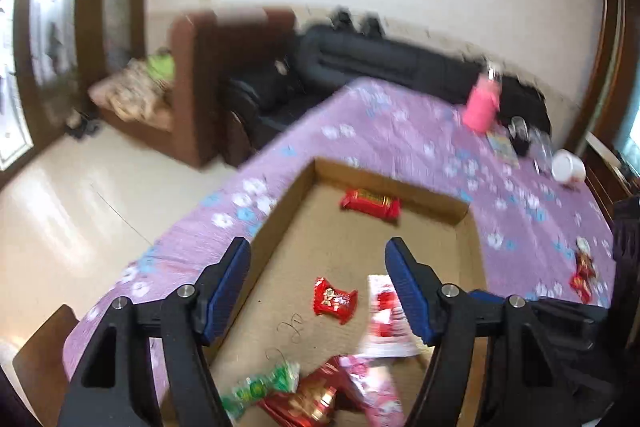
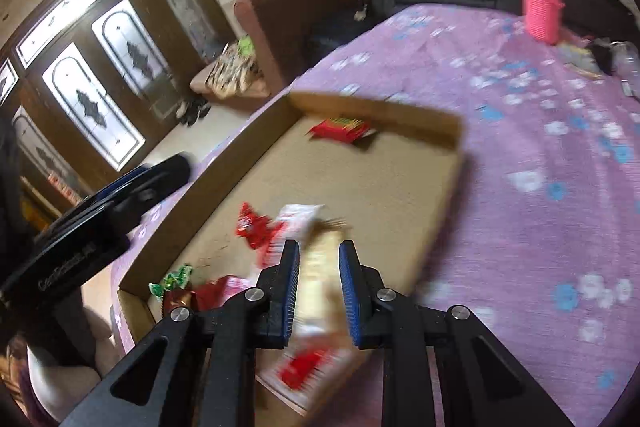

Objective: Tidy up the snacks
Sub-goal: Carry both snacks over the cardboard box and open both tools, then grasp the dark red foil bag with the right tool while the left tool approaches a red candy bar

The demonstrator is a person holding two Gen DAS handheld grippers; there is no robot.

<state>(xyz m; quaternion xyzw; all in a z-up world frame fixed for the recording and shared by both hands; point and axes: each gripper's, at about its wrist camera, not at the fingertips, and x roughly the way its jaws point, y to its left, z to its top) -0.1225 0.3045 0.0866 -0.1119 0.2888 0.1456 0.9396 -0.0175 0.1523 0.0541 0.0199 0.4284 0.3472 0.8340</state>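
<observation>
A shallow cardboard tray (image 1: 280,203) (image 2: 248,143) lies on the purple flowered tablecloth. It holds a red packet at the far end (image 1: 370,203) (image 2: 340,129), a small red candy (image 1: 334,301) (image 2: 252,229), a white-and-red packet (image 1: 386,319), and green (image 1: 260,387), red and pink packets near me. My left gripper (image 1: 318,263) is open and empty above the tray. My right gripper (image 2: 319,259) is shut on a gold-and-white snack packet (image 2: 320,291) over the tray's near right edge. The left gripper also shows in the right wrist view (image 2: 120,199).
A red snack (image 1: 584,267) lies on the cloth right of the tray. A pink bottle (image 1: 482,103) (image 2: 542,11), a white cup (image 1: 568,167) and small items stand at the far edge. Sofas and a door lie beyond.
</observation>
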